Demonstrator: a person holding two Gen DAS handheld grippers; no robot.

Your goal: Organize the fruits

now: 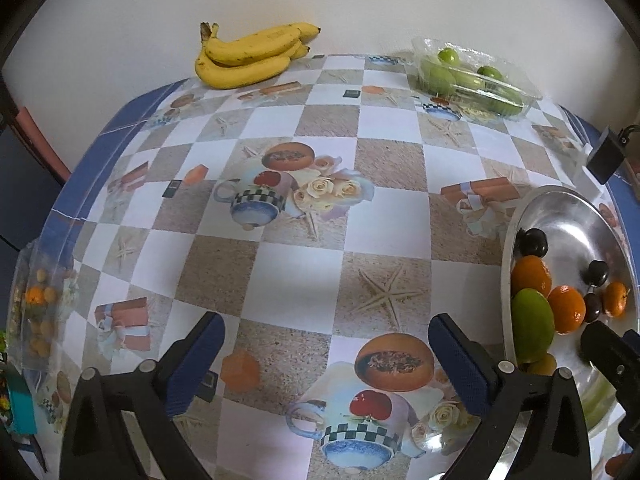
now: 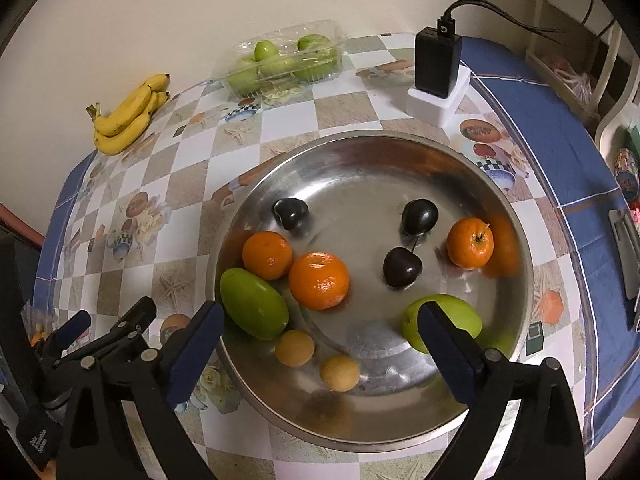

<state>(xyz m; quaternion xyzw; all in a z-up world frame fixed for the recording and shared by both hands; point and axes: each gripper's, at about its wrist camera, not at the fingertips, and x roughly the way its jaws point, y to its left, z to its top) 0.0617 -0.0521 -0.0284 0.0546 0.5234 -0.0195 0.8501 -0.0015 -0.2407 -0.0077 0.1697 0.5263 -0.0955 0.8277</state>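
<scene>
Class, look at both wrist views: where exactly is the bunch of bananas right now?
The bunch of bananas lies on the table's far edge against the wall, outside the metal bowl and left of the clear tray of green fruit in both views.

The left gripper [image 1: 326, 354] has two black plastic arms shaped like open triangles, each ending in a flat finger faced with a dark blue, finely dimpled pad [image 1: 198, 360]. Round silver screws [image 1: 145, 366] sit at the joints. The right gripper [image 2: 320, 344] is built the same way: black triangular arms, blue textured pads [image 2: 444, 344] and silver screws [image 2: 492, 355] at each pivot.
</scene>
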